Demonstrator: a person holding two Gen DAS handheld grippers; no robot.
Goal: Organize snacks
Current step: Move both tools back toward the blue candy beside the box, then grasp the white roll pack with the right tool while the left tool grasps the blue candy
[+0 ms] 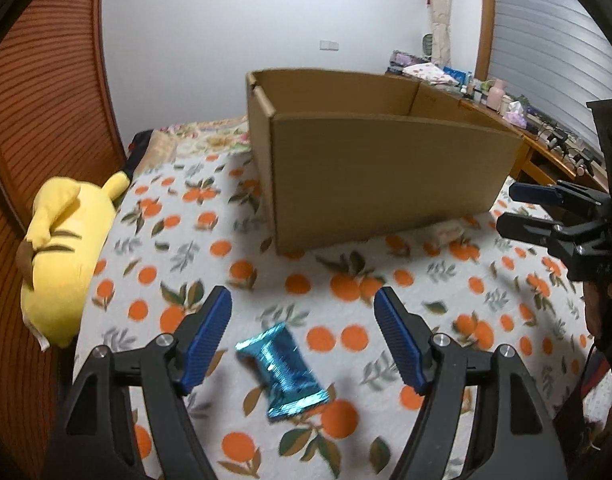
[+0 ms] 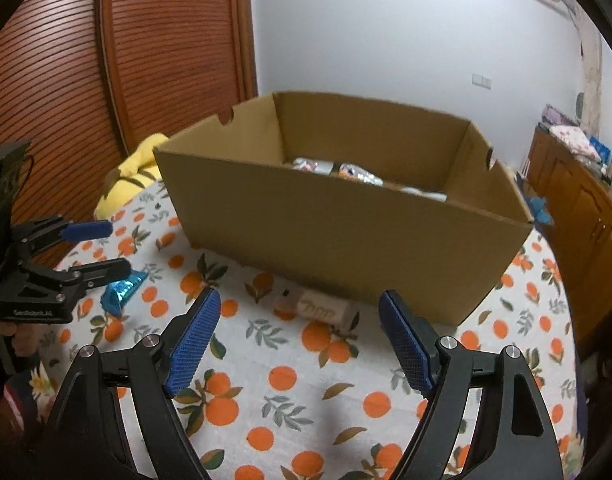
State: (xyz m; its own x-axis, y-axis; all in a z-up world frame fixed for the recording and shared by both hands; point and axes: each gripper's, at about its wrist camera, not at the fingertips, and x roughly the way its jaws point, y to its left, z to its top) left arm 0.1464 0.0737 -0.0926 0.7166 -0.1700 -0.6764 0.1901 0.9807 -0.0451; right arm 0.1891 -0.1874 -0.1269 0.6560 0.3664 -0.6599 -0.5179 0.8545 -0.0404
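Left wrist view: left gripper (image 1: 303,312), black frame with ribbed blue pads, jaws standing wide apart and holding nothing; between and just below them in the frame lies one blue snack packet (image 1: 279,372), shiny crinkled foil, oblong with crimped ends, resting askew on the bedspread (image 1: 386,300), a soft white cloth printed with oranges and green leaves. Centre of frame: cardboard box (image 1: 386,176), plain brown corrugated board, open-topped, rectangular, standing on the cloth. Left edge: yellow plush toy (image 1: 61,248), rounded, lying against a ribbed red-brown wooden panel (image 1: 37,100). At the right edge the right gripper (image 1: 506,210) shows from the side, jaws parted and empty. Upper right: a wooden sideboard (image 1: 546,152) crowded with small items, blurred. Right wrist view: right gripper (image 2: 299,322), same build, jaws open with nothing in them; ahead of them, at the foot of the box's near wall, a pale snack packet (image 2: 326,310), flat, oblong, with a printed label that cannot be read. Several wrapped snacks (image 2: 354,172) show inside the box, mostly hidden by its front wall.
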